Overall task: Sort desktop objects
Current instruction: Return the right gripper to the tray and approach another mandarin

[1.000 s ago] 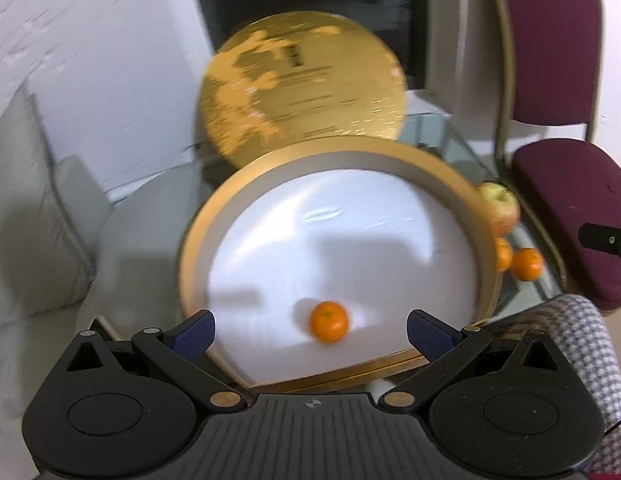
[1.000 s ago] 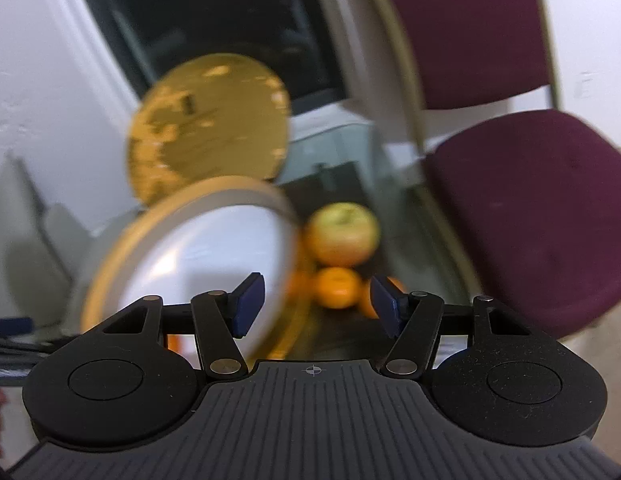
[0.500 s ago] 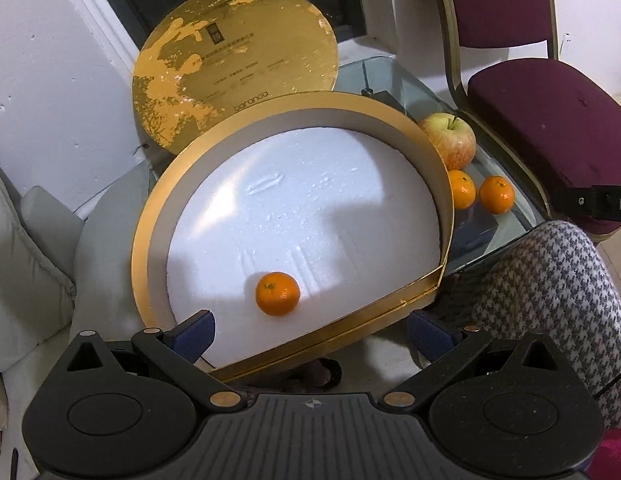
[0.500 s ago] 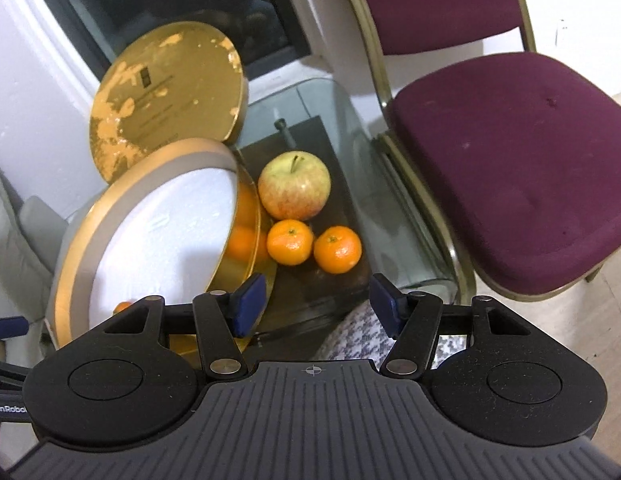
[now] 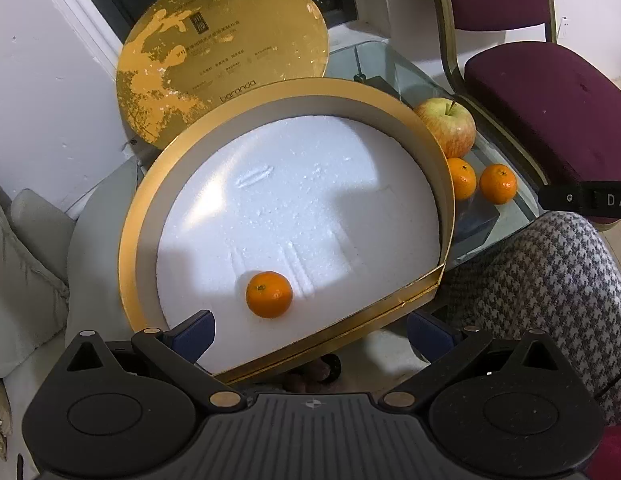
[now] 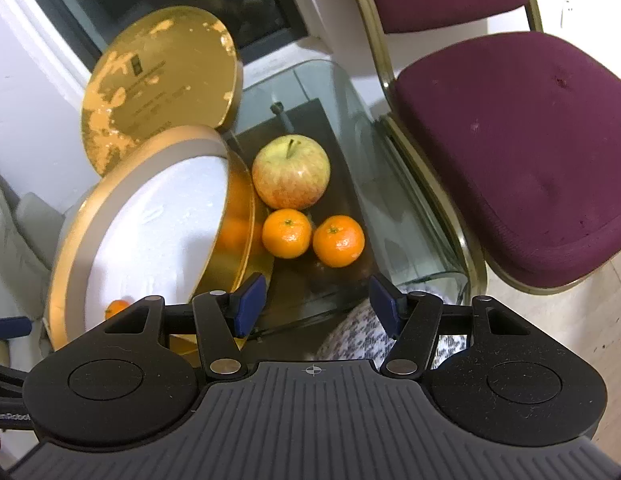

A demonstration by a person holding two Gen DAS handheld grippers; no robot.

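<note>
A round gold box (image 5: 128, 216) (image 6: 236, 196) with a white foam floor lies on the glass table (image 6: 350, 92). One mandarin (image 5: 269, 294) (image 6: 115, 306) rests on the foam near the box's front wall. My left gripper (image 5: 310, 332) hangs open above that front wall, nothing between its fingers. Right of the box sit an apple (image 6: 291, 172) (image 5: 448, 124) and two mandarins (image 6: 287, 233) (image 6: 338, 241) (image 5: 497, 183). My right gripper (image 6: 316, 306) is open over the table's near edge, short of the two mandarins.
The gold lid (image 5: 222, 52) (image 6: 158, 80) leans upright against the wall behind the box. A maroon chair (image 6: 510, 140) (image 5: 550, 92) stands close to the table's right side. A houndstooth-clad knee (image 5: 542, 280) (image 6: 370, 336) lies below both grippers. A grey cushion (image 5: 26, 264) sits left.
Both grippers have pulled back and up, so the box and fruit look smaller and sharper. The mandarin in the box has stayed near the front wall. Both grippers remain open.
</note>
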